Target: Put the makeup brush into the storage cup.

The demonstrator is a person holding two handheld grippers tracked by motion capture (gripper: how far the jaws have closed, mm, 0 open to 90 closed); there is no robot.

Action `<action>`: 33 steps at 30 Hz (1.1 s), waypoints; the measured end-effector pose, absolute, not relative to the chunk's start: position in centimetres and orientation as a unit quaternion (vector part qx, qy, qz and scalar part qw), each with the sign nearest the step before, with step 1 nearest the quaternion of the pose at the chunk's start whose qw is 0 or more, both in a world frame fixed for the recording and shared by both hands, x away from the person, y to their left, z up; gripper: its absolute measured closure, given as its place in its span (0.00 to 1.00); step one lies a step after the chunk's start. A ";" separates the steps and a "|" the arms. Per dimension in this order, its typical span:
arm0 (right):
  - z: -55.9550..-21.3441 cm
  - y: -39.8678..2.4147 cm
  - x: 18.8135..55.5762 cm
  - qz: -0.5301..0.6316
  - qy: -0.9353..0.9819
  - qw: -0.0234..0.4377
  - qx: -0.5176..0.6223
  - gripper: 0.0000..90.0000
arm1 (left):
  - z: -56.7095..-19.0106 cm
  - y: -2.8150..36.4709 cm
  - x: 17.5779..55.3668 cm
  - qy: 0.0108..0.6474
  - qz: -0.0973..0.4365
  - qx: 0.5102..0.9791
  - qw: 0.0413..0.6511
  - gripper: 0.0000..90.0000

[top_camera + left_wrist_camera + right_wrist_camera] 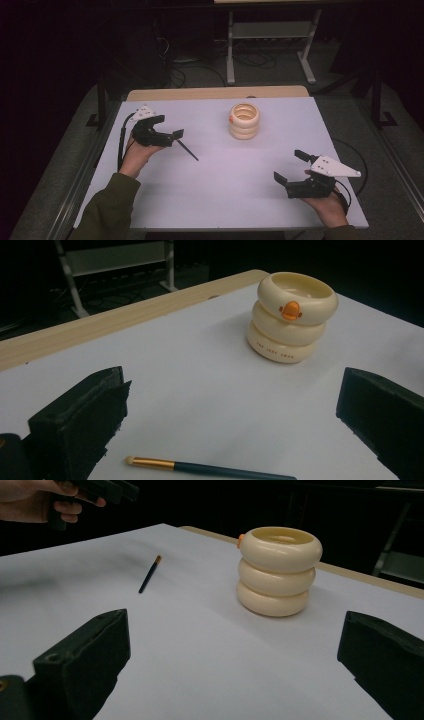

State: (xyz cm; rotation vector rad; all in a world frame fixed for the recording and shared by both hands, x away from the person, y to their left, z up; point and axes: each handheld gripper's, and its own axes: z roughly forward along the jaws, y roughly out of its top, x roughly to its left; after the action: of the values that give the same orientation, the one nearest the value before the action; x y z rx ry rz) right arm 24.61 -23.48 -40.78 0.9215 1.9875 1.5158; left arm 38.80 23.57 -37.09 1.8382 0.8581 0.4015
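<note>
A cream holder (pixel 244 120) shaped like three stacked rings stands upright at the middle back of the white table (pixel 220 190). It has an orange knob on its top ring (pixel 290 310). A thin dark brush (pixel 187 149) with a gold ferrule lies flat on the table, just right of my left gripper (pixel 170 126). That gripper is open and hovers over the brush (pixel 210 469), holding nothing (pixel 230 410). My right gripper (pixel 289 165) is open and bare at the front right, facing the holder (pixel 279 572) and the brush (pixel 149 574).
A pale wooden strip (pixel 215 93) runs along the table's far edge. Beyond it, a white metal frame (pixel 270 35) and loose cables sit on the dark floor. The person's left hand (pixel 30 500) with its gripper appears at the top left of the right gripper view.
</note>
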 end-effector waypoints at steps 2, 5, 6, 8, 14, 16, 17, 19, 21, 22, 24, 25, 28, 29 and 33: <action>-40.7 -23.5 24.6 0.554 0.724 0.236 0.337 0.00 | -37.1 23.6 39.0 0.359 0.169 0.762 0.512 0.00; -40.7 -23.5 24.6 0.555 0.723 0.235 0.337 0.00 | -37.0 23.7 39.2 0.362 0.171 0.762 0.510 0.00; -40.7 -23.5 24.6 0.555 0.723 0.237 0.336 0.00 | -37.0 23.7 39.3 0.365 0.171 0.759 0.511 0.00; -40.7 -23.4 24.6 0.555 0.723 0.236 0.337 0.00 | -36.9 23.8 39.4 0.366 0.173 0.760 0.508 0.00; -40.7 -23.4 24.6 0.557 0.722 0.237 0.335 0.00 | -36.9 24.0 39.9 0.377 0.175 0.763 0.495 0.00; -40.8 -23.4 24.6 0.556 0.722 0.236 0.337 0.00 | -37.0 23.9 40.0 0.380 0.175 0.763 0.493 0.00; -40.8 -23.4 24.6 0.556 0.723 0.234 0.338 0.00 | -37.0 23.8 40.1 0.381 0.174 0.764 0.491 0.00; -40.8 -23.3 24.6 0.556 0.722 0.234 0.337 0.00 | -37.2 23.6 40.3 0.385 0.175 0.767 0.482 0.00; -40.8 -23.3 24.6 0.557 0.722 0.233 0.338 0.00 | -37.4 23.5 40.5 0.390 0.172 0.769 0.477 0.00; -40.8 -23.3 24.6 0.557 0.722 0.233 0.338 0.00 | -37.4 23.5 40.6 0.390 0.171 0.773 0.471 0.00; -40.8 -23.4 24.6 0.557 0.722 0.234 0.337 0.00 | -37.6 23.4 40.7 0.396 0.169 0.775 0.462 0.00; -40.8 -23.4 24.6 0.557 0.722 0.232 0.339 0.00 | -37.6 23.4 40.8 0.400 0.167 0.776 0.459 0.00; -40.8 -23.3 24.6 0.557 0.722 0.232 0.338 0.00 | -37.8 23.3 41.1 0.408 0.165 0.778 0.448 0.00; -40.8 -23.3 24.6 0.557 0.722 0.232 0.338 0.00 | -37.8 23.4 41.2 0.409 0.165 0.781 0.442 0.00; -40.9 -23.3 24.6 0.558 0.723 0.232 0.336 0.00 | -37.9 23.4 41.5 0.415 0.169 0.784 0.428 0.00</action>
State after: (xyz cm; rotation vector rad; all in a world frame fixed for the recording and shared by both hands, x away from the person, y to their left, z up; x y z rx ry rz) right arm 24.63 -23.29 -40.87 0.9240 1.9861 1.5336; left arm 41.50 23.39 -37.90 1.9587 1.0374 0.4215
